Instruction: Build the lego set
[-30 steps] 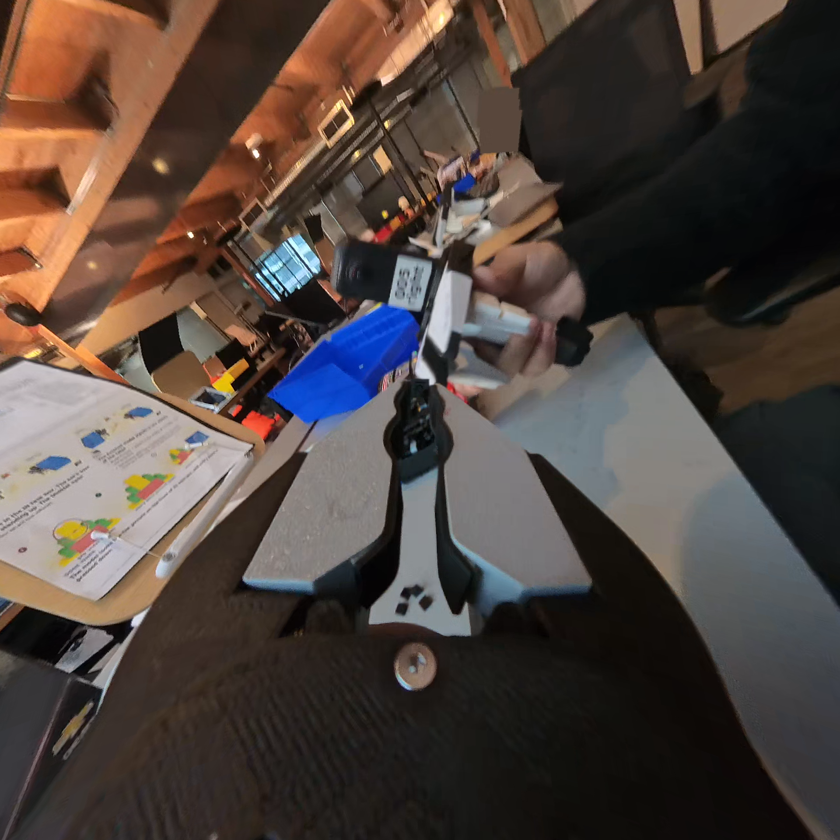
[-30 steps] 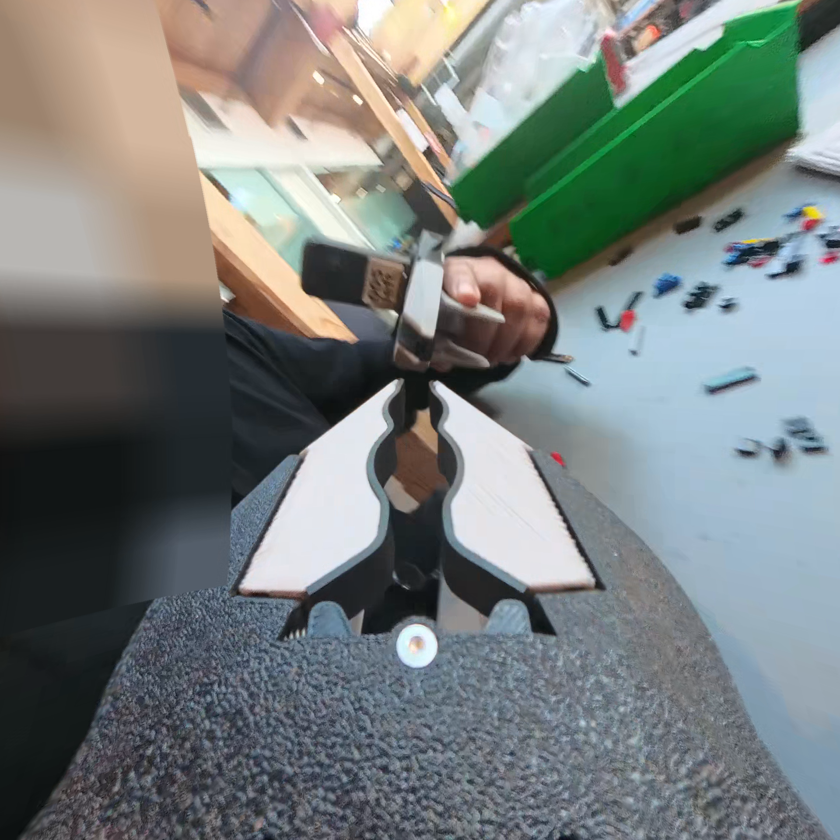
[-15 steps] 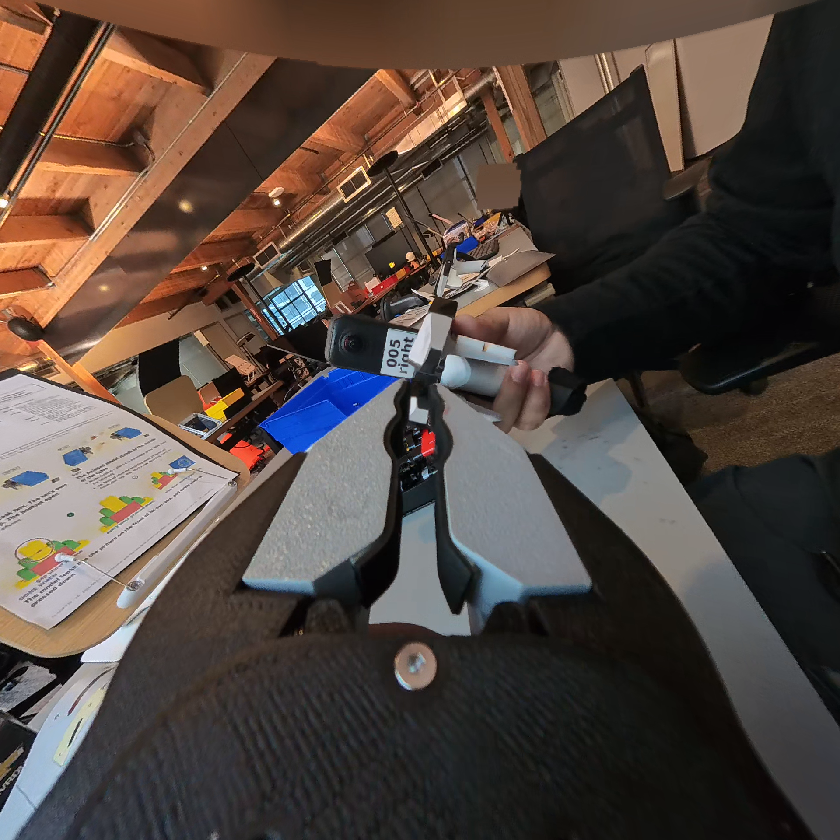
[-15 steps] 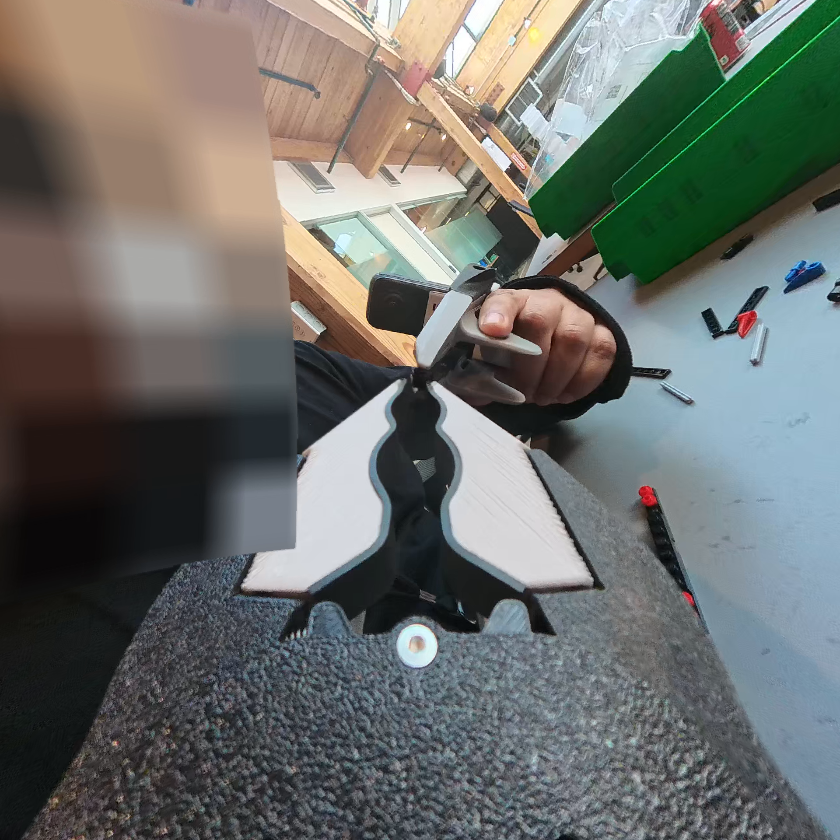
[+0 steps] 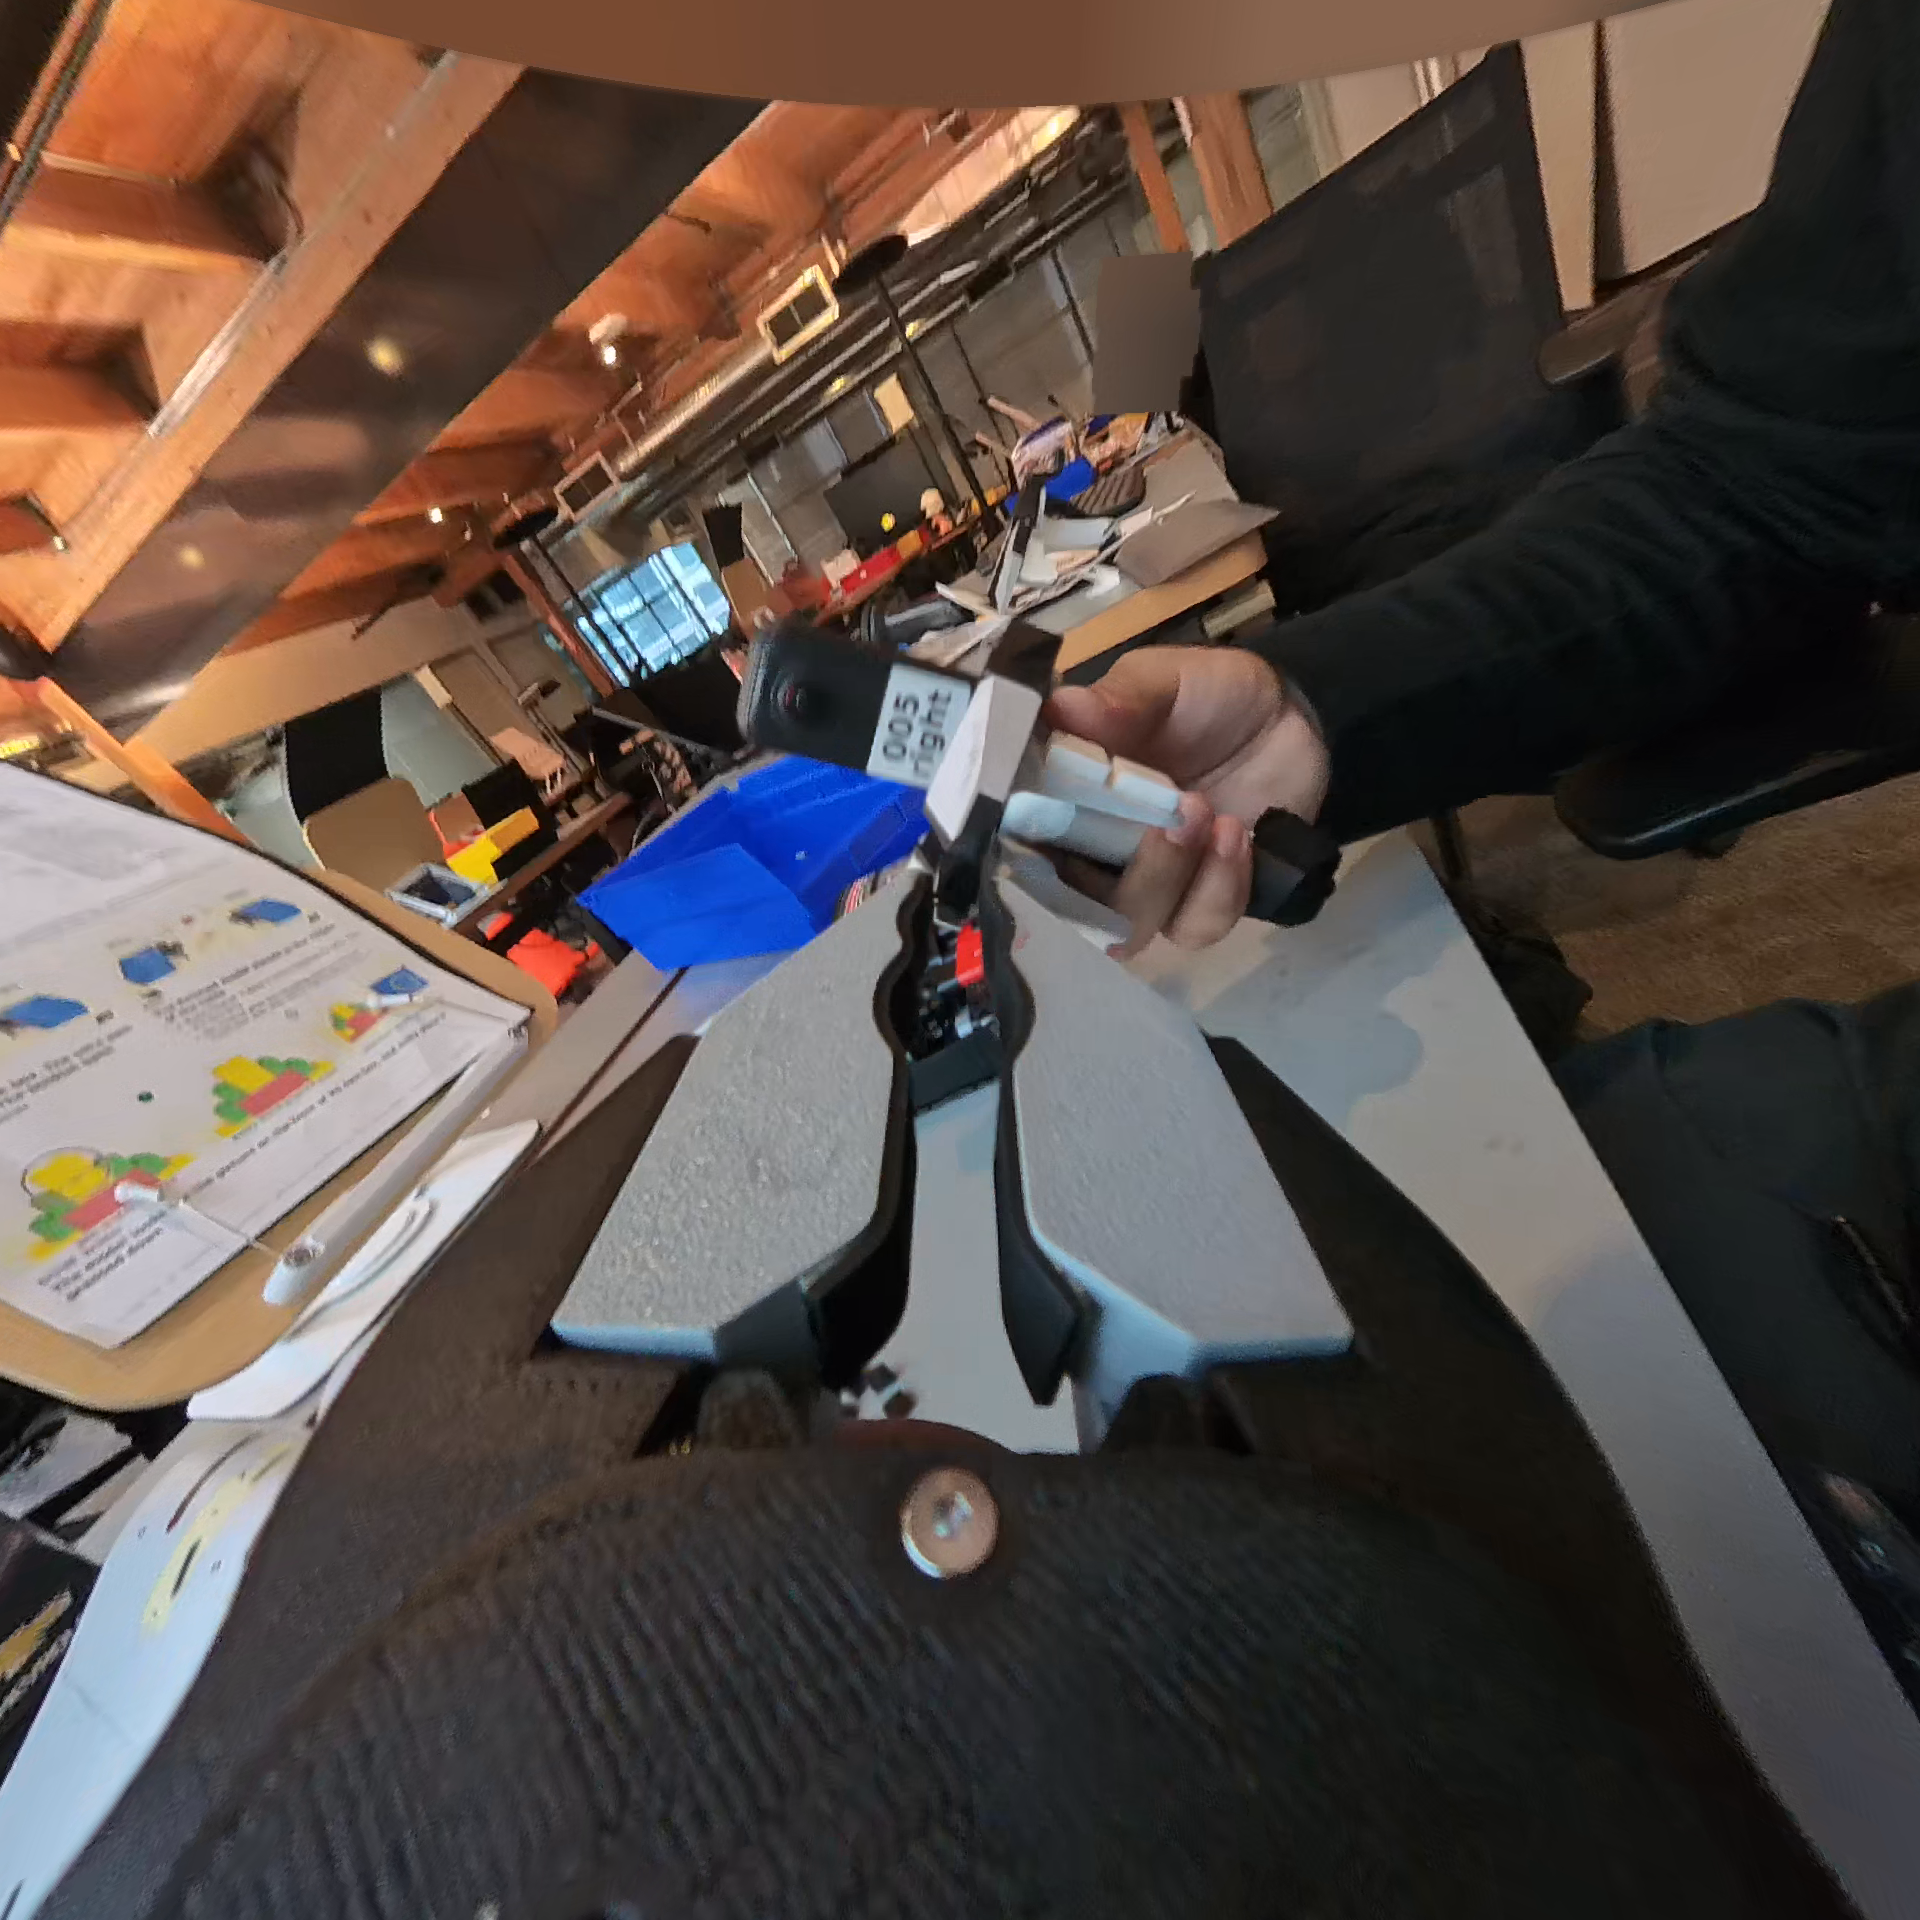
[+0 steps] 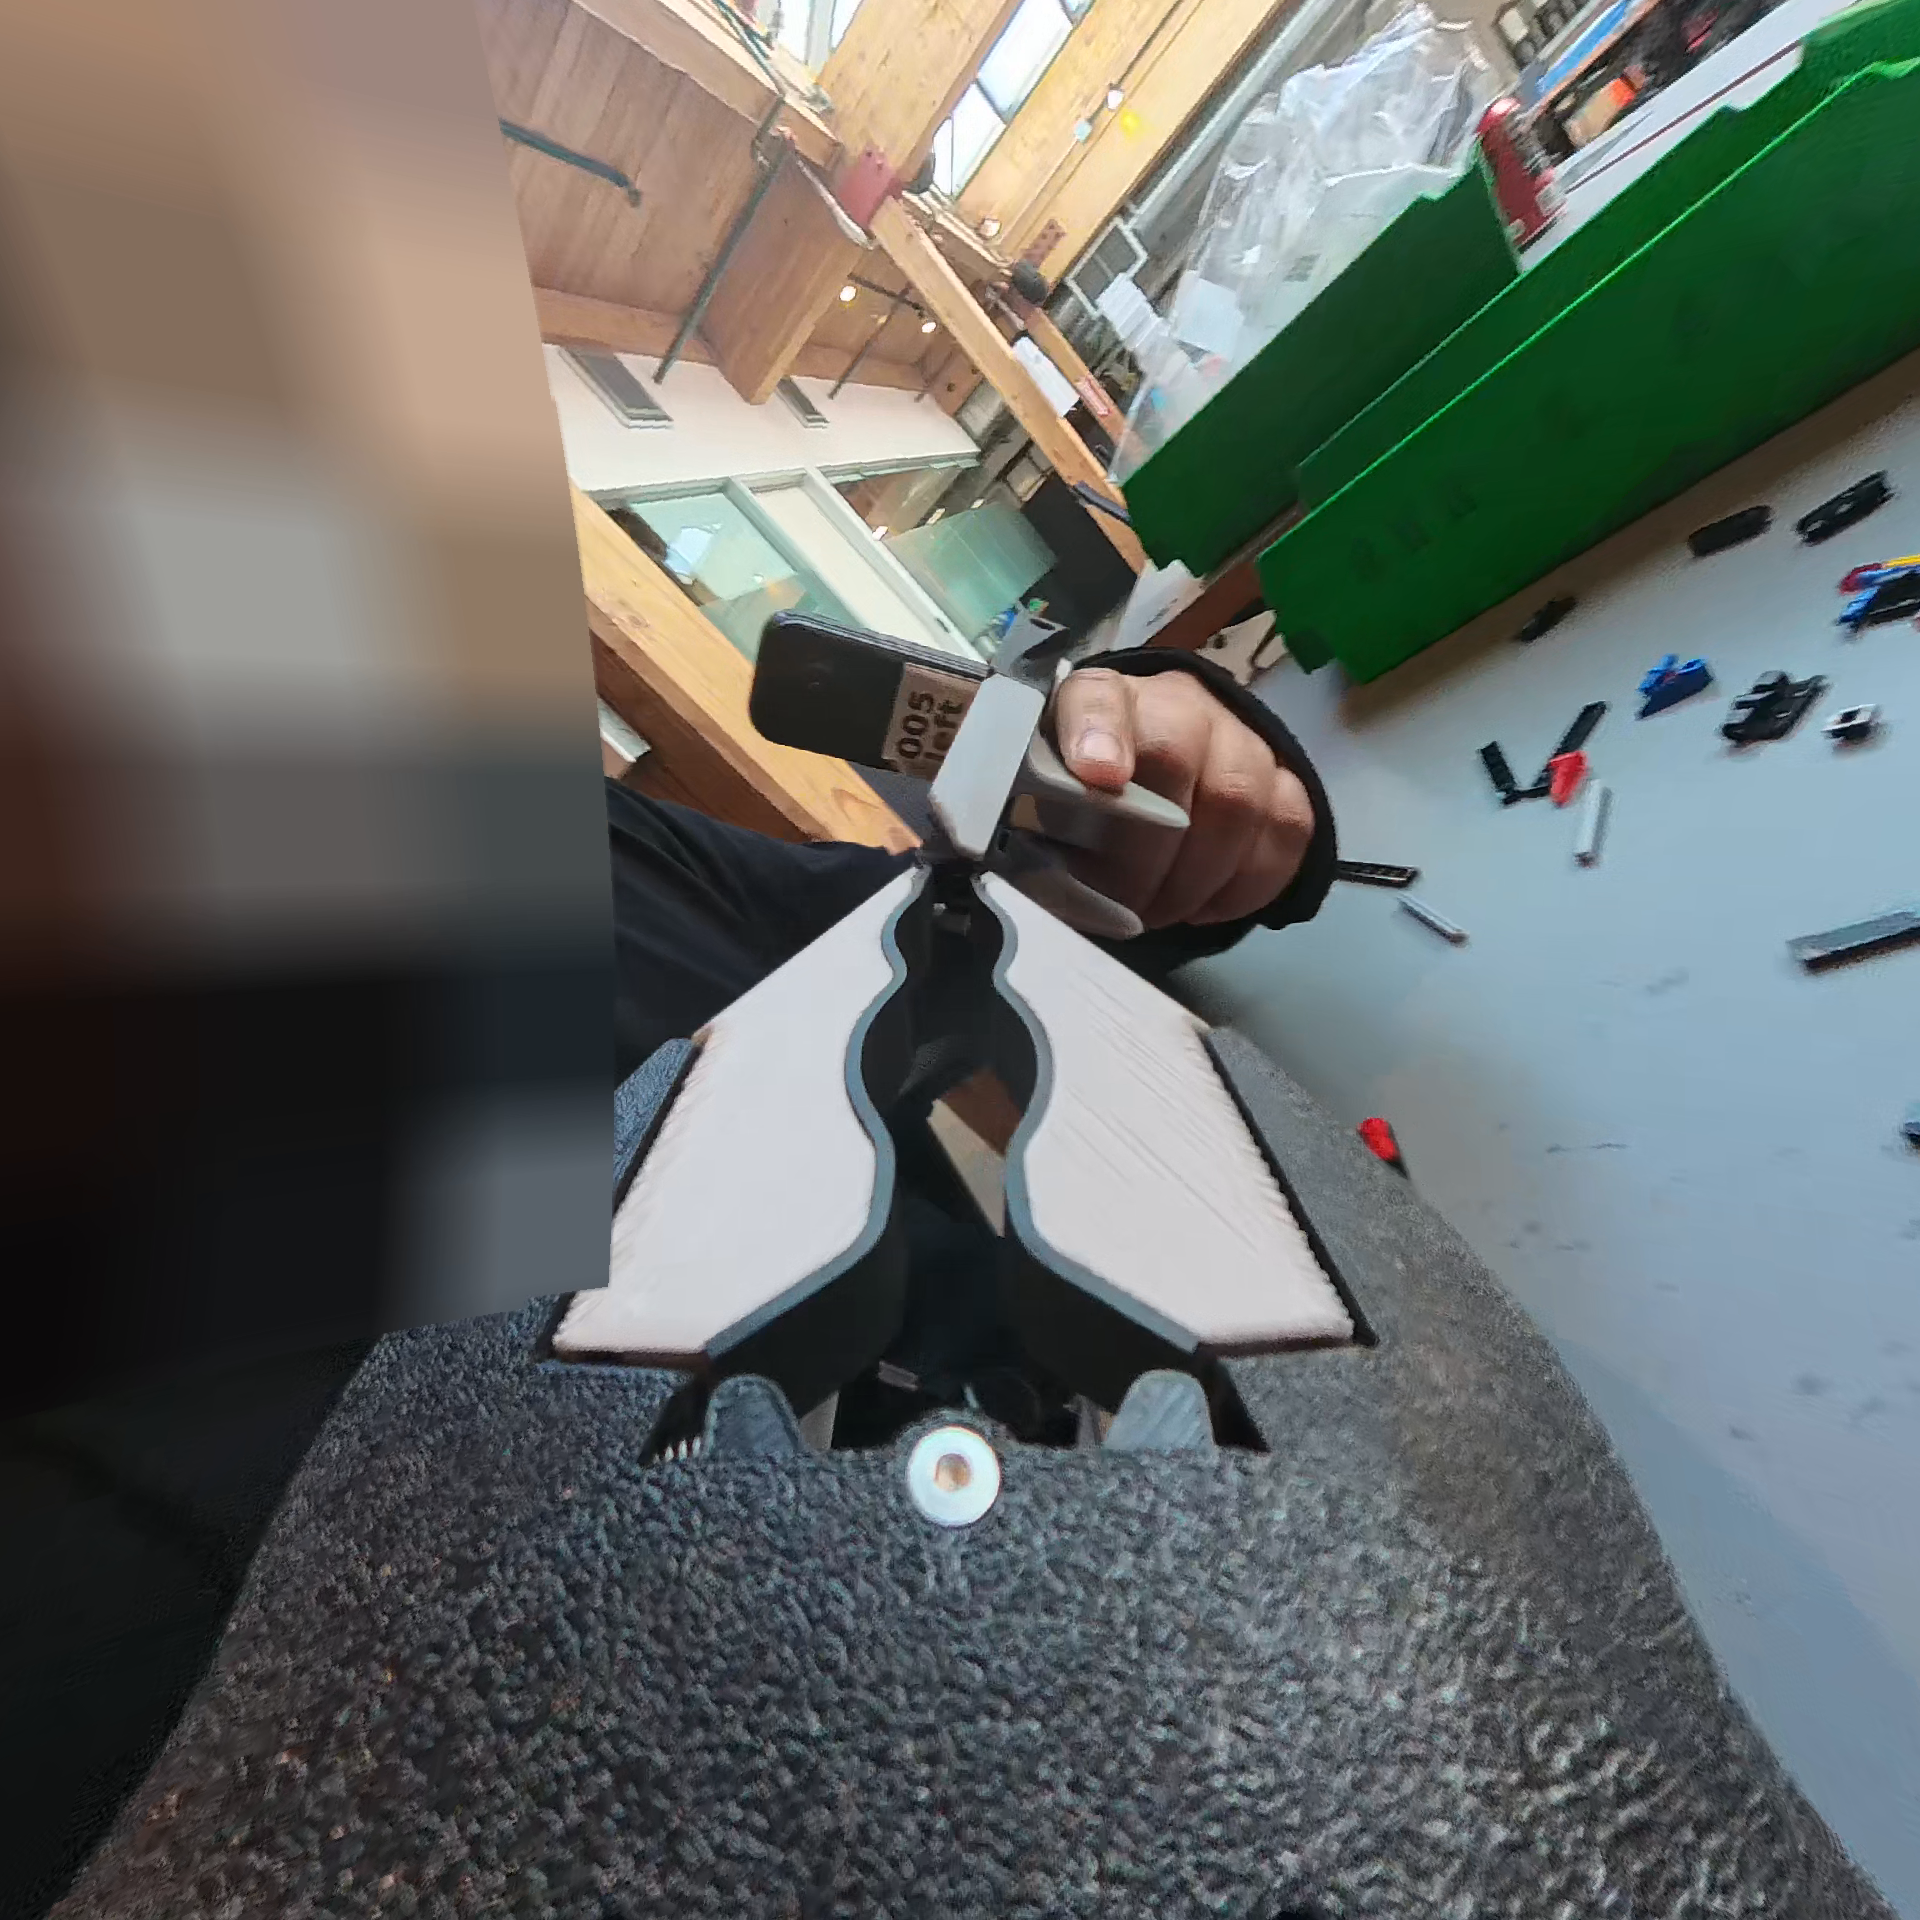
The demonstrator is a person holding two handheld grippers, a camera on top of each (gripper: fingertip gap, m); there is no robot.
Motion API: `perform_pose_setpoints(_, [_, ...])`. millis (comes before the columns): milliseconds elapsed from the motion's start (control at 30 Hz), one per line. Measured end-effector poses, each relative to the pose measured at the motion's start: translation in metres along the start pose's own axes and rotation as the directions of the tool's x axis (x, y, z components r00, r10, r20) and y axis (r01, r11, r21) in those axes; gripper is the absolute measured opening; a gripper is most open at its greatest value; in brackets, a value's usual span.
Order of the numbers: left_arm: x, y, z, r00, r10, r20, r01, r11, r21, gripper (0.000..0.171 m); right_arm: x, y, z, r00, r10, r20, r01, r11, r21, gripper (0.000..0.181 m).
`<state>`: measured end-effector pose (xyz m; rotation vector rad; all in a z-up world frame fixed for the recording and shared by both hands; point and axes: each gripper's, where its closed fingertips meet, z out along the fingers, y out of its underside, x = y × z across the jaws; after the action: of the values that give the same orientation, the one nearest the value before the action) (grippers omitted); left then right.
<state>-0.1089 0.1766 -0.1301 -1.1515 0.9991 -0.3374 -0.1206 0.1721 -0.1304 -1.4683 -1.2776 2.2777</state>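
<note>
My left gripper (image 5: 951, 914) is shut on a small black lego assembly (image 5: 951, 1029) with a red part (image 5: 968, 951), held in the air above the grey table (image 5: 1403, 1091). My right gripper (image 6: 948, 896) points straight at it, tip to tip. Its fingers are nearly closed on a small dark piece (image 6: 948, 920) at the assembly's far end. In the left wrist view the right gripper (image 5: 961, 868) and the hand holding it (image 5: 1195, 769) show just beyond my fingertips. In the right wrist view the left gripper's body (image 6: 982, 769) shows the same way.
An instruction sheet on a clipboard (image 5: 208, 1039) lies to the left, with a blue bin (image 5: 748, 873) behind it. Green bins (image 6: 1558, 416) stand at the table's back. Several loose lego pieces (image 6: 1558, 769) and a red piece (image 6: 1377, 1132) lie on the table. The person's black sleeve (image 5: 1558, 623) is close by.
Both grippers have stayed tip to tip on the assembly while tilting and shifting a little. The grips look unchanged.
</note>
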Motion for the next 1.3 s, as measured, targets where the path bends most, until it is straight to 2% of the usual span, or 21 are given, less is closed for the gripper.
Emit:
perform_pose_setpoints(33, [0.001, 0.004, -0.002, 1.0, -0.005, -0.011, 0.005, 1.0, -0.029, 0.008, 0.004, 0.0, -0.001, 0.998, -0.038, -0.043, 0.038, 0.999, -0.009, 0.006])
perform_pose_setpoints(133, [0.003, 0.024, -0.017, 0.995, -0.081, -0.061, 0.071, 0.986, -0.152, 0.019, 0.025, 0.01, -0.007, 0.955, -0.198, -0.221, 0.178, 0.978, -0.11, 0.005])
perform_pose_setpoints(167, [0.009, 0.04, -0.024, 0.984, -0.146, -0.101, 0.117, 0.961, -0.25, 0.022, 0.038, 0.018, -0.011, 0.91, -0.288, -0.299, 0.238, 0.952, -0.192, 0.005])
perform_pose_setpoints(233, [0.014, 0.084, -0.04, 0.96, -0.269, -0.082, 0.2, 0.857, -0.475, 0.033, 0.061, 0.038, -0.018, 0.794, -0.467, -0.39, 0.317, 0.865, -0.389, 0.005])
perform_pose_setpoints(300, [0.025, 0.118, -0.056, 0.942, -0.326, -0.072, 0.214, 0.755, -0.62, 0.03, 0.079, 0.059, -0.022, 0.702, -0.59, -0.399, 0.333, 0.767, -0.549, 0.005])
perform_pose_setpoints(400, [0.043, 0.139, -0.066, 0.931, -0.349, -0.107, 0.176, 0.686, -0.706, 0.031, 0.088, 0.079, -0.012, 0.666, -0.661, -0.346, 0.335, 0.678, -0.654, 0.006])
perform_pose_setpoints(533, [0.047, 0.141, -0.064, 0.925, -0.36, -0.124, 0.168, 0.678, -0.716, 0.021, 0.095, 0.082, 0.0, 0.599, -0.748, -0.286, 0.358, 0.569, -0.74, 0.006])
perform_pose_setpoints(633, [0.051, 0.142, -0.065, 0.911, -0.388, -0.141, 0.176, 0.674, -0.718, 0.007, 0.102, 0.086, 0.006, 0.564, -0.793, -0.229, 0.356, 0.483, -0.8, 0.006])
perform_pose_setpoints(767, [0.051, 0.142, -0.064, 0.903, -0.405, -0.147, 0.184, 0.671, -0.718, 0.005, 0.111, 0.091, 0.012, 0.533, -0.828, -0.171, 0.336, 0.393, -0.856, 0.005])
perform_pose_setpoints(1300, [0.05, 0.143, -0.062, 0.893, -0.437, -0.107, 0.232, 0.65, -0.724, 0.005, 0.119, 0.098, 0.011, 0.551, -0.824, -0.128, 0.151, 0.249, -0.957, 0.005])
